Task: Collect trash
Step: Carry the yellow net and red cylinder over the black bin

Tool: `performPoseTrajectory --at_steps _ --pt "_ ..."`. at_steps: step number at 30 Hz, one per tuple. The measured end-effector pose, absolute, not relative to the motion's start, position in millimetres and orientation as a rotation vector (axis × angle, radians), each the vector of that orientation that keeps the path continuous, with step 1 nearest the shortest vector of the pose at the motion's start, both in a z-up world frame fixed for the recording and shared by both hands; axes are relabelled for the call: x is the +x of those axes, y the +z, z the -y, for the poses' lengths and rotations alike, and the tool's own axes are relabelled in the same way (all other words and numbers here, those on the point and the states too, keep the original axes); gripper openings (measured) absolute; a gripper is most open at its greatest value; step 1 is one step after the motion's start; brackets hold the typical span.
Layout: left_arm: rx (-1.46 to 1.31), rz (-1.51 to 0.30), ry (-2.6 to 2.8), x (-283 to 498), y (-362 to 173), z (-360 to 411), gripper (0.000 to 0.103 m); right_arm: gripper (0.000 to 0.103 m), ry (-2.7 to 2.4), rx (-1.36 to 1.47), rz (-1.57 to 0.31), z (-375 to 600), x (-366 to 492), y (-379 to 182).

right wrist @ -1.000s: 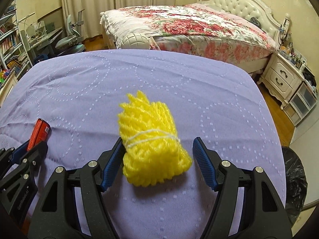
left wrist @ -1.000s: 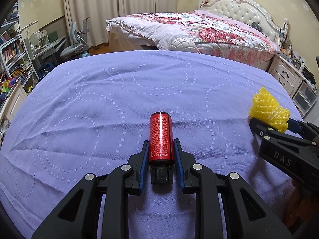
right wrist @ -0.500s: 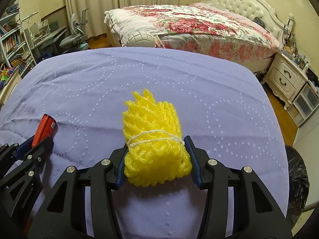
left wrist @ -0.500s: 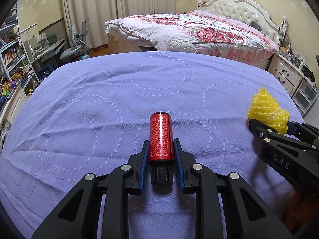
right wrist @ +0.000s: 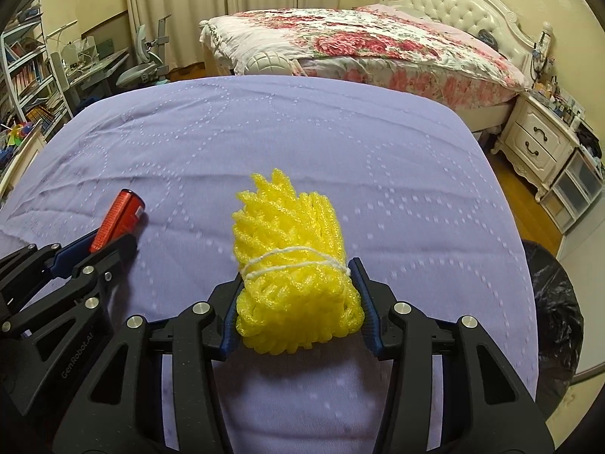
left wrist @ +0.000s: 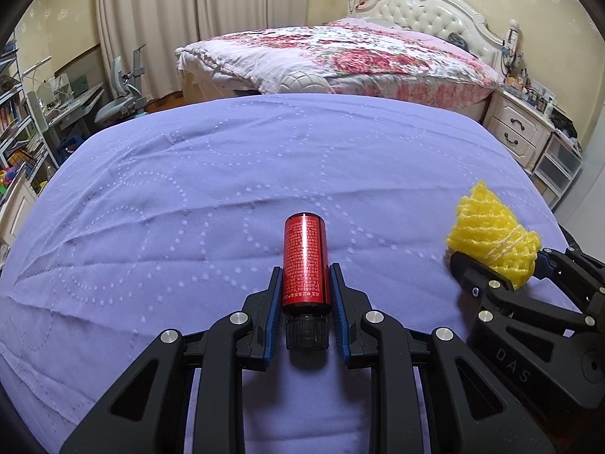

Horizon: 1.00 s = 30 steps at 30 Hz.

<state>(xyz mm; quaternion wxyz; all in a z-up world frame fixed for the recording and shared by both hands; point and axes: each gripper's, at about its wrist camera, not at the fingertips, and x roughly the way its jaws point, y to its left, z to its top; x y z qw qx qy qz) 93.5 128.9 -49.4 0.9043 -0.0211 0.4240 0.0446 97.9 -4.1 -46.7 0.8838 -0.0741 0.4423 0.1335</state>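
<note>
My left gripper (left wrist: 304, 283) is shut on a red bottle (left wrist: 304, 261) with a black cap, held level over the purple cloth (left wrist: 227, 189). The bottle also shows at the left of the right wrist view (right wrist: 119, 219), in the left gripper (right wrist: 113, 240). My right gripper (right wrist: 297, 283) is shut on a yellow foam net bundle (right wrist: 293, 265) tied with white string, held above the cloth. The bundle shows at the right of the left wrist view (left wrist: 493, 234), in the right gripper (left wrist: 491, 265).
A black trash bag (right wrist: 552, 302) hangs past the table's right edge. A floral bed (left wrist: 340, 56) stands behind the table. A white nightstand (right wrist: 540, 140) is at the right. A desk with chair and shelves (right wrist: 75, 68) is at the left.
My right gripper has closed from wide open onto the yellow bundle and lifted it slightly. My left gripper holds the red bottle as before and has risen a little.
</note>
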Motion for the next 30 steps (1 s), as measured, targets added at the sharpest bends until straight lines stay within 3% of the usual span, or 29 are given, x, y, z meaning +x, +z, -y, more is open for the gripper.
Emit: performPoseTrajectory --at_steps 30 --pt "0.033 -0.824 -0.124 41.2 -45.8 -10.3 0.025 0.048 0.046 0.006 -0.874 152.7 17.3 -41.9"
